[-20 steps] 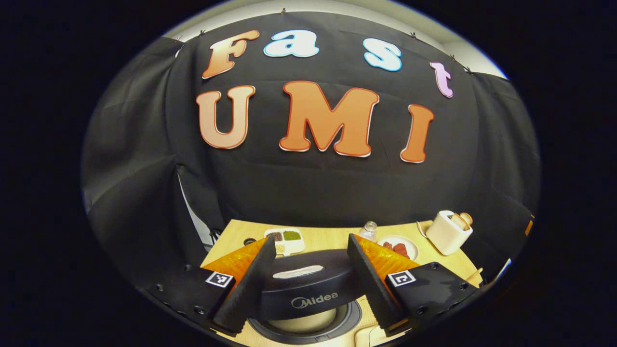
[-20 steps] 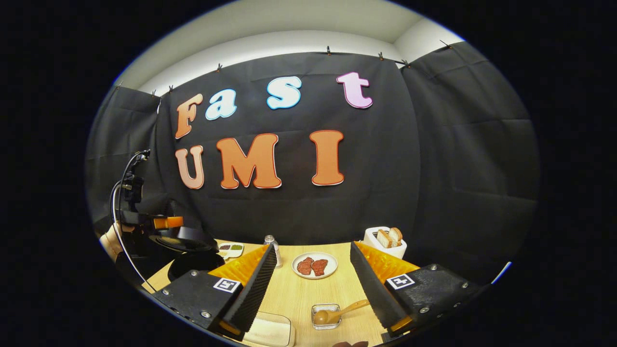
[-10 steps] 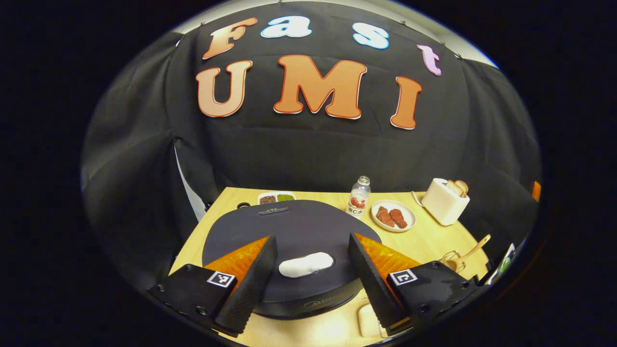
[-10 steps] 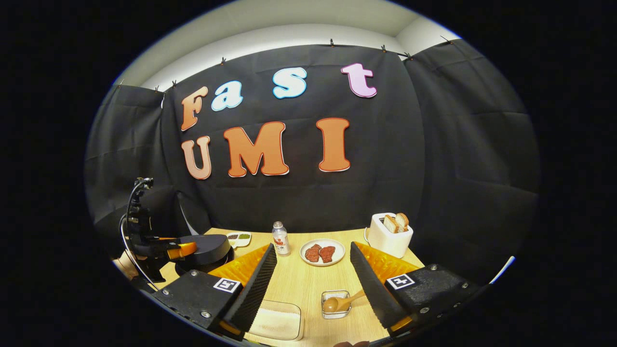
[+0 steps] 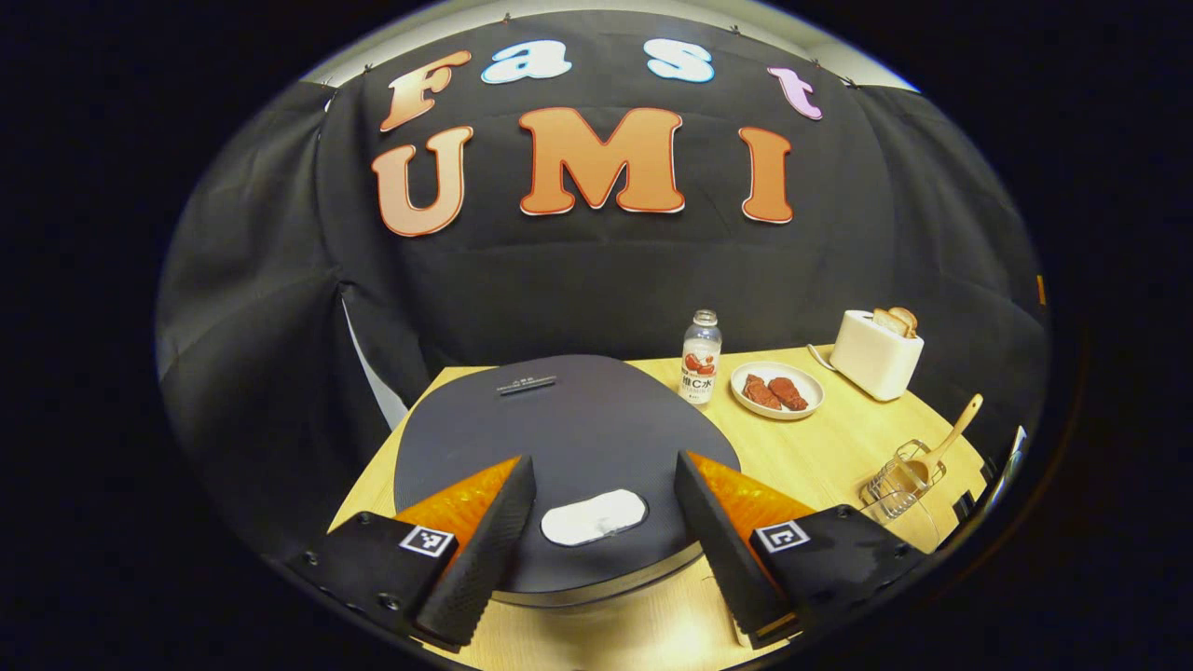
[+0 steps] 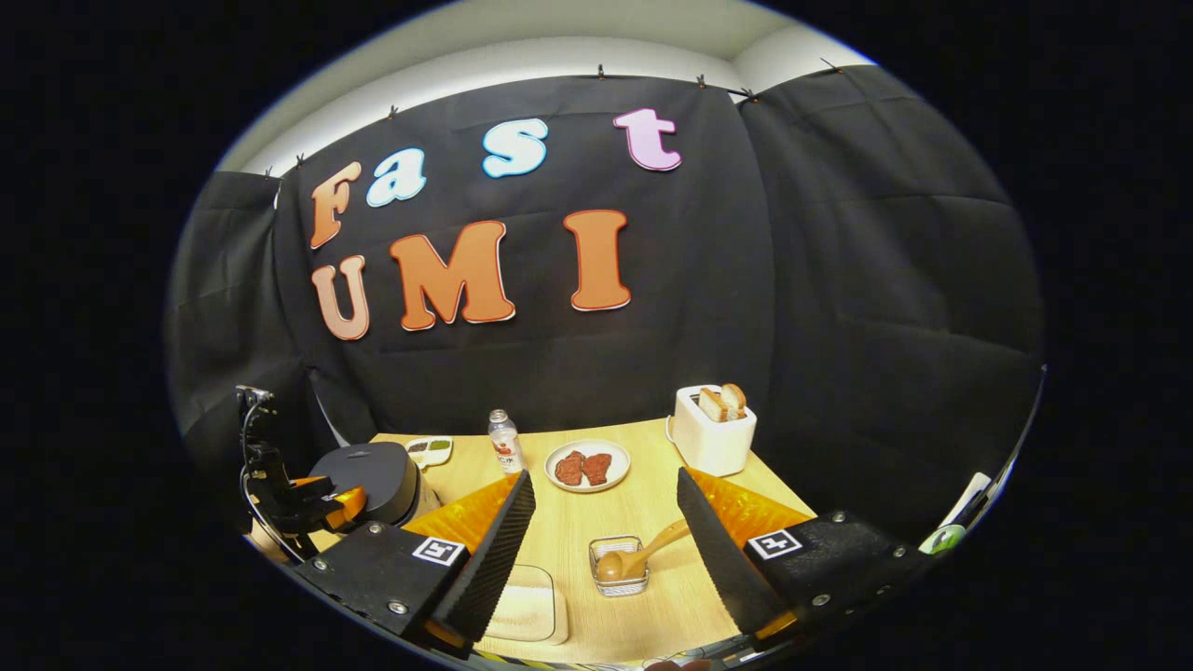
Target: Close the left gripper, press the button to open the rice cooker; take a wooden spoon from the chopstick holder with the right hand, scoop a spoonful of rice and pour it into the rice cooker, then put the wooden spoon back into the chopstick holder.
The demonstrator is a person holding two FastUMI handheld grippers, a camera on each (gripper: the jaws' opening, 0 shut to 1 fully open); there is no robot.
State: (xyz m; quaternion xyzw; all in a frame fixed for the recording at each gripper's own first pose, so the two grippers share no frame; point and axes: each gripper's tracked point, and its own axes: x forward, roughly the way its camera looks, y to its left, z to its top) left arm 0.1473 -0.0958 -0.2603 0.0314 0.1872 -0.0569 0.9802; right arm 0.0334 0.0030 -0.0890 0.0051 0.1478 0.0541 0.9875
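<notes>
- Tool tips first: the left tool hangs with its fingers spread wide and nothing between them, straddling the pale button at the front of the rice cooker lid.
- The lid lies flat and shut, so the opening press looks not yet done; the fingers should be brought together into one blunt point before pushing.
- Doing it well, as I judge it: come straight down on the middle of the button, not its rim, and leave room above, since the lid will likely swing up toward the tool.
- The right tool is also wide open and empty, held above the counter.
- The wooden spoon leans in the clear chopstick holder, bowl down and handle slanting up toward the right finger.
- A shallow container that may hold the rice sits just beside the holder, near the counter's front edge.
- Bare counter lies between the holder and the cooker, good room for carrying a loaded spoon.
- Farther back stand a bottle, a plate of meat and a toaster, well apart from the path.
</notes>
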